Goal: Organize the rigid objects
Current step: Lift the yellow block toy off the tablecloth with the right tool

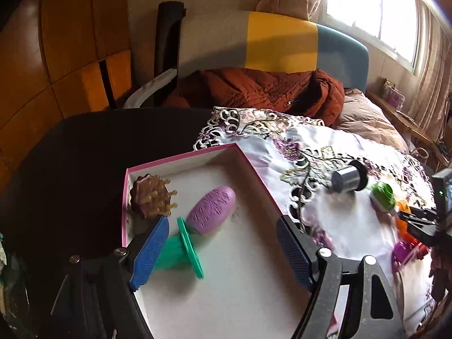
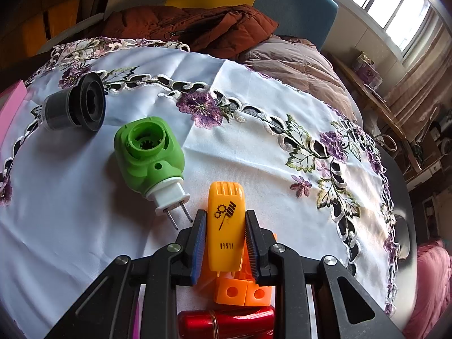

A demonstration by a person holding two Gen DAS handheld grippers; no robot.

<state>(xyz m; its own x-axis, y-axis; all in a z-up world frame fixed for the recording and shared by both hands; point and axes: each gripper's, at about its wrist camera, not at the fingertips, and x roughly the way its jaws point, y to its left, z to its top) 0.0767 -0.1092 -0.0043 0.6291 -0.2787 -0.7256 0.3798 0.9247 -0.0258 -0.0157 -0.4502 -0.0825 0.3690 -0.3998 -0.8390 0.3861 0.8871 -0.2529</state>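
Left hand-held gripper (image 1: 223,243) spread wide above pink-rimmed box (image 1: 180,156) containing purple brush (image 1: 212,212) and green piece (image 1: 183,251); right hand-held gripper (image 2: 223,243) clamped on orange toy (image 2: 226,226) atop embroidered cloth (image 2: 254,152) on counter

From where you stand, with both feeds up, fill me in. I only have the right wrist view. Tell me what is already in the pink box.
Observer: Three things lie in the pink box: a brown spiky massager, a purple oval piece and a green flanged piece.
Operator: Report the left gripper.
Observer: The left gripper hangs open over the box, nothing between its pads.
Operator: Say whether the box has room for my orange toy.
Observer: Yes, the near half of the box floor looks bare. The right gripper is shut on the orange toy.
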